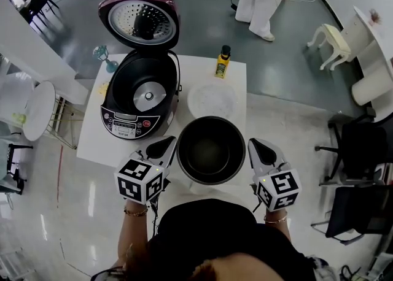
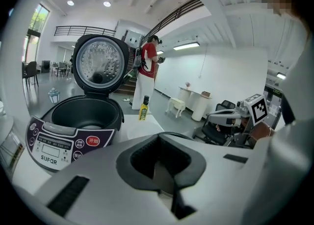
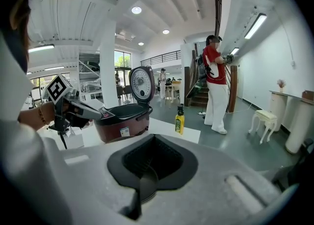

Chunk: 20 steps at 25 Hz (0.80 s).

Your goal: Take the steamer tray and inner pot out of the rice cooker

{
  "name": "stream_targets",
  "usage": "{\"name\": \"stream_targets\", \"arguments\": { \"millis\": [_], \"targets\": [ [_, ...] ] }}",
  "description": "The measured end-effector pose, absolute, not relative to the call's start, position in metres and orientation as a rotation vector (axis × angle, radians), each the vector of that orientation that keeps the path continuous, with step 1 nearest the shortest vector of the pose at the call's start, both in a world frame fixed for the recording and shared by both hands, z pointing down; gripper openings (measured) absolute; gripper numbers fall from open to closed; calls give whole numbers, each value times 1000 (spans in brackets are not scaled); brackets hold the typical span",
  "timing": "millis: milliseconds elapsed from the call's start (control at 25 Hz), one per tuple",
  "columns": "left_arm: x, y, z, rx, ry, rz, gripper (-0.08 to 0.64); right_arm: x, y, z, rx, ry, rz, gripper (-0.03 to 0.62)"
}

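I read both claws fully closed, each pinching the pot [image 1: 210,151] rim: left gripper [image 1: 168,145] on its left side, right gripper [image 1: 253,146] on its right. Pot is at the near table [image 1: 92,142] edge, right of the open cooker [image 1: 140,99]; tray [image 1: 212,99] lies just beyond it.

Bright ceiling lamps [image 3: 136,10]; floor [image 1: 92,197] glare; fisheye edges warped

Bare table [image 1: 195,68] between cooker [image 1: 140,99] and bottle [image 1: 222,62]
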State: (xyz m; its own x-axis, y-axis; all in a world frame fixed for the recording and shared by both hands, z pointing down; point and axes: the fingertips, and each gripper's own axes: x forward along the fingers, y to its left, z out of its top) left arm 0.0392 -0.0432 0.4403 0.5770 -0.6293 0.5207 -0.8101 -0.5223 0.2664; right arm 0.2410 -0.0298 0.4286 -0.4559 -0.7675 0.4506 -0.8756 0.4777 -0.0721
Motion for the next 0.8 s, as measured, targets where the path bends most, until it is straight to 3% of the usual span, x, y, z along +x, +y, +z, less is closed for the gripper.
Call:
{"name": "stream_targets", "arguments": {
  "millis": [800],
  "targets": [
    [50, -37, 448, 2356, -1091, 551, 3, 238, -19, 448, 1328, -2353, 483, 5]
  ]
}}
